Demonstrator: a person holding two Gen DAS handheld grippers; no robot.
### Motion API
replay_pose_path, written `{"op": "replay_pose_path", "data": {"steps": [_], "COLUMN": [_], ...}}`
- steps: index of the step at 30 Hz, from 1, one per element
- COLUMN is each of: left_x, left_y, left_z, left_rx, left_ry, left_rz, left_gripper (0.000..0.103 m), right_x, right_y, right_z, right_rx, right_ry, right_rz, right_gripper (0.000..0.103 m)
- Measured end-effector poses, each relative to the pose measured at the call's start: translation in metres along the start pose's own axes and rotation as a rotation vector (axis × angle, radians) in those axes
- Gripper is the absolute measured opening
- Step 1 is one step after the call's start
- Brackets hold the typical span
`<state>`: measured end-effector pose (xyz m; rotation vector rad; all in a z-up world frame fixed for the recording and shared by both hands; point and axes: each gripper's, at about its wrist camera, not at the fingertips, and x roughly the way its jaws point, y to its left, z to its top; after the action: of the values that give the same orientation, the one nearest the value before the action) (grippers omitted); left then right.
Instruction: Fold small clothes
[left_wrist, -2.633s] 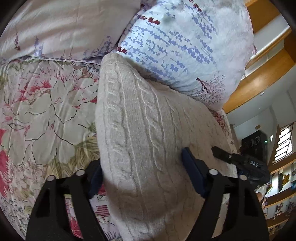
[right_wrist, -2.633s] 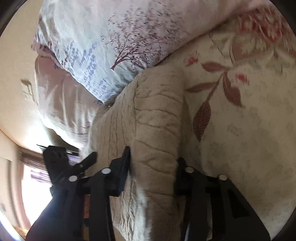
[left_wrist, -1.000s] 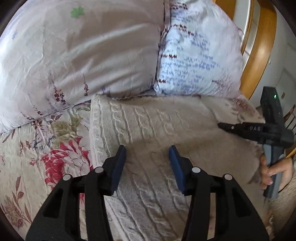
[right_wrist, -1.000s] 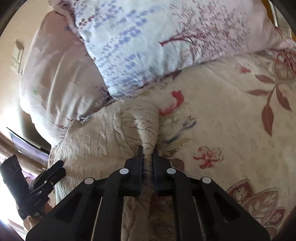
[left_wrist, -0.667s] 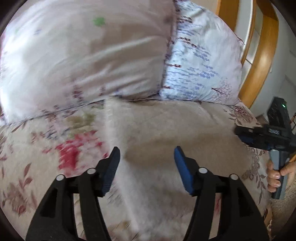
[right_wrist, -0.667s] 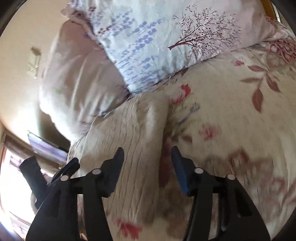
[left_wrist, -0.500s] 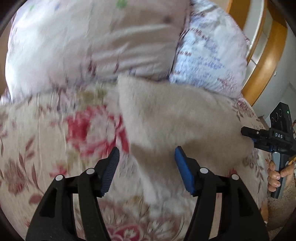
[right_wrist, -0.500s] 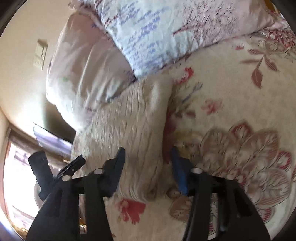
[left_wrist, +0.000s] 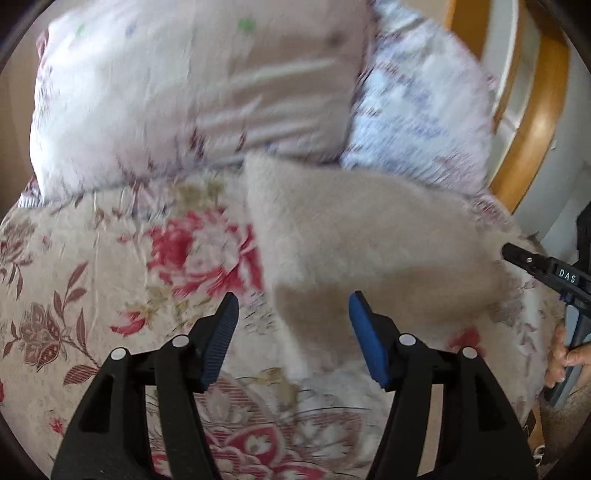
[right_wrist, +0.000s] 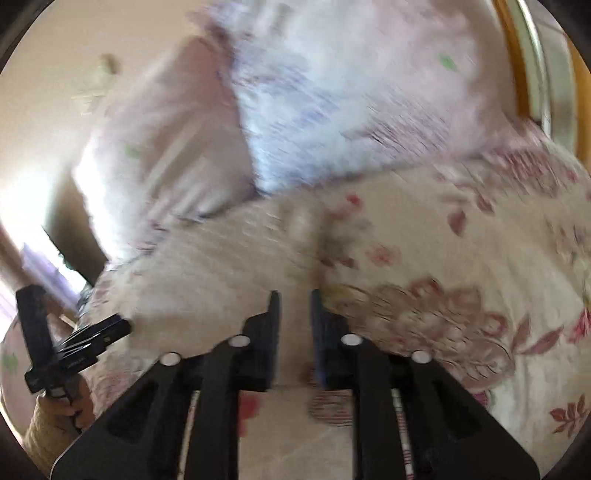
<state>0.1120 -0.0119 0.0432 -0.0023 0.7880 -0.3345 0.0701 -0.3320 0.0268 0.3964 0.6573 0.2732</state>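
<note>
A folded beige cable-knit sweater (left_wrist: 354, 236) lies on the floral bedspread (left_wrist: 110, 280) just below the pillows. My left gripper (left_wrist: 293, 321) is open and empty, held back from the sweater's near left corner. The sweater also shows, blurred, in the right wrist view (right_wrist: 229, 266). My right gripper (right_wrist: 295, 314) has its jaws narrowed to a small gap over the sweater's near right edge; whether cloth is between them is unclear. The right gripper also shows at the right edge of the left wrist view (left_wrist: 546, 273).
Two pillows, one pink (left_wrist: 192, 81) and one white with blue print (left_wrist: 417, 110), lean against a wooden headboard (left_wrist: 532, 122) behind the sweater. The bedspread (right_wrist: 461, 258) stretches to the right of the sweater. My left gripper shows at lower left of the right wrist view (right_wrist: 77, 347).
Both grippers let go of the sweater and pulled back from it. The right gripper opened, then narrowed again. The sweater now lies flat on the bed.
</note>
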Motion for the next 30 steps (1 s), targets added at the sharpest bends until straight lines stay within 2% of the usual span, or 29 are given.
{"op": "replay_pose_path", "data": {"steps": [2, 4, 7, 9, 11, 13, 15, 16, 17, 20, 24, 27, 30], "left_x": [-0.004, 0.001, 0.017, 0.032, 0.037, 0.029, 0.017, 0.011, 0.005, -0.006, -0.01, -0.006, 0.002], "left_y": [-0.008, -0.019, -0.031, -0.034, -0.033, -0.029, -0.023, -0.02, -0.017, -0.008, -0.005, -0.013, -0.02], "left_z": [-0.001, 0.0, -0.003, -0.007, -0.01, -0.013, -0.018, -0.021, -0.025, -0.035, -0.047, -0.052, -0.053], "left_rx": [0.012, 0.044, 0.083, 0.099, 0.082, 0.046, 0.01, -0.007, -0.022, -0.067, -0.091, -0.061, -0.043], "left_ry": [-0.023, -0.013, 0.038, 0.088, 0.099, 0.089, 0.07, 0.058, 0.048, 0.046, 0.062, 0.08, 0.117], "left_rz": [-0.039, -0.057, -0.023, 0.025, 0.045, 0.027, 0.01, 0.013, 0.019, 0.046, 0.097, 0.15, 0.172], "left_gripper": [0.065, 0.066, 0.066, 0.071, 0.072, 0.073, 0.077, 0.079, 0.082, 0.089, 0.1, 0.101, 0.101], "right_x": [0.006, 0.019, 0.043, 0.046, 0.043, 0.034, 0.022, 0.013, 0.01, 0.003, 0.009, 0.018, 0.024], "right_y": [0.015, 0.024, 0.024, 0.02, 0.019, 0.02, 0.023, 0.027, 0.029, 0.04, 0.052, 0.061, 0.062], "right_z": [-0.003, -0.008, -0.02, -0.023, -0.022, -0.022, -0.027, -0.031, -0.033, -0.045, -0.055, -0.06, -0.062], "right_rx": [-0.053, -0.099, -0.099, -0.088, -0.072, -0.063, -0.07, -0.089, -0.102, -0.148, -0.186, -0.221, -0.214], "right_ry": [0.019, 0.068, 0.167, 0.163, 0.164, 0.145, 0.112, 0.085, 0.073, 0.044, 0.054, 0.075, 0.105], "right_rz": [0.043, 0.033, -0.025, -0.04, -0.04, -0.034, -0.03, -0.035, -0.046, -0.097, -0.152, -0.233, -0.249], "right_gripper": [0.035, 0.035, 0.036, 0.037, 0.038, 0.046, 0.068, 0.073, 0.085, 0.1, 0.102, 0.102, 0.102]}}
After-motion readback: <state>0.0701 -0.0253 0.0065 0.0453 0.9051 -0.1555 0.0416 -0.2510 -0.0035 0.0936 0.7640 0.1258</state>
